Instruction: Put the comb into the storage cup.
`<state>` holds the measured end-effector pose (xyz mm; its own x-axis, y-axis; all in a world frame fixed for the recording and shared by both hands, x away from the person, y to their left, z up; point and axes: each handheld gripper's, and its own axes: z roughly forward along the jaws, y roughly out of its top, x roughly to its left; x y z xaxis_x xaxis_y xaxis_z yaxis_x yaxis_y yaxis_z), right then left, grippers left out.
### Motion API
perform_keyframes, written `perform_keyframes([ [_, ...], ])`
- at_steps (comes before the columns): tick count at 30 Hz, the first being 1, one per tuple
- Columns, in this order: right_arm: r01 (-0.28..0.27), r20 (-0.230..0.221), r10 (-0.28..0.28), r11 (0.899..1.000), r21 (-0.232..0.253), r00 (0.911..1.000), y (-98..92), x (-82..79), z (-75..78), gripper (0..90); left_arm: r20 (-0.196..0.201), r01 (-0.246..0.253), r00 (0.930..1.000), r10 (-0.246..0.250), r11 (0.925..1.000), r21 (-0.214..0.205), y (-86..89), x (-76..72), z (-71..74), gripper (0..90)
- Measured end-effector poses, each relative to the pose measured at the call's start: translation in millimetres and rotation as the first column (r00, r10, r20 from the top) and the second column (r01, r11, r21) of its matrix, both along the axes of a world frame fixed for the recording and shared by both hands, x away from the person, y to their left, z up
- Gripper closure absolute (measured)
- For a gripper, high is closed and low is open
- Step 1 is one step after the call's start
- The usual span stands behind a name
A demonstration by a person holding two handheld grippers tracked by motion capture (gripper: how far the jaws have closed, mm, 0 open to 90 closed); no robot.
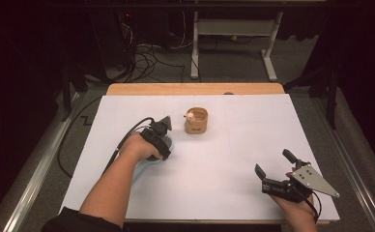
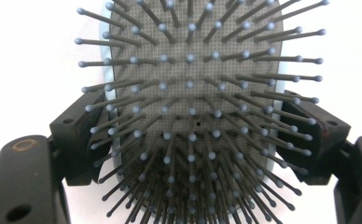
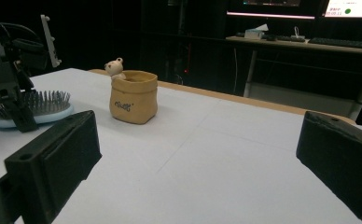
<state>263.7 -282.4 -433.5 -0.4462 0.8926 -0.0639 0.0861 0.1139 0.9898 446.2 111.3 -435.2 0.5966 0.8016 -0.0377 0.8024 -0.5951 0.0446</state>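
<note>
A light-blue hairbrush (image 2: 191, 70) with grey ball-tipped bristles lies bristles-up on the white table (image 1: 234, 140), left of the middle. My left gripper (image 2: 195, 135) points down on it, its black pads (image 2: 83, 135) pressing the brush's two sides. In the high view the left gripper (image 1: 162, 144) covers most of the brush (image 1: 142, 170). The right gripper view shows the brush (image 3: 44, 105) lying flat with the left gripper (image 3: 6, 70) on it. My right gripper (image 1: 272, 162) rests near the table's front right, jaws wide apart with nothing between them.
A small tan pot (image 1: 196, 121) with a toy bear (image 3: 114, 69) on its rim stands just right of the brush, toward the back. A wooden strip (image 1: 195, 88) edges the table's far side. Behind are a desk frame (image 1: 234, 29) and floor cables (image 1: 147, 58).
</note>
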Motion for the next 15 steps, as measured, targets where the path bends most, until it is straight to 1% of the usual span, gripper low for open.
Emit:
perform_keyframes([
  [1,0.0,0.001,0.0,1.0,0.0,1.0,0.1,0.0,0.0,0.1,0.003,0.002,1.0,-0.002,1.0,-0.004,0.8,-0.1,1.3,20.6],
  [3,-0.001,0.0,0.001,1.0,-0.001,1.0,0.1,0.0,0.1,0.1,0.015,0.002,0.9999,-0.002,1.0,0.002,1.4,-1.0,4.4,20.6],
  [6,0.0,0.001,0.0,1.0,0.0,1.0,0.2,-0.1,0.2,0.1,0.031,0.0,0.9995,0.0,1.0,-0.009,3.1,-2.7,8.6,20.7],
  [7,0.0,0.001,0.0,1.0,0.001,1.0,0.2,0.0,0.2,0.1,0.029,0.003,0.9996,-0.003,0.9999,-0.013,3.6,-3.1,10.2,20.7],
  [10,0.0,0.002,0.0,1.0,0.0,1.0,0.2,-0.2,0.4,0.1,0.04,0.011,0.9991,-0.009,0.9996,-0.027,5.3,-4.8,15.0,20.7],
  [11,0.001,0.002,-0.001,1.0,-0.001,1.0,0.1,-0.2,0.4,0.1,0.057,0.009,0.9983,-0.007,0.9996,-0.027,5.8,-5.7,16.8,20.7],
  [15,0.003,0.001,-0.003,1.0,0.002,1.0,0.2,-0.1,0.4,0.1,0.081,0.008,0.9967,-0.005,0.9994,-0.035,10.1,-7.6,23.1,20.8],
])
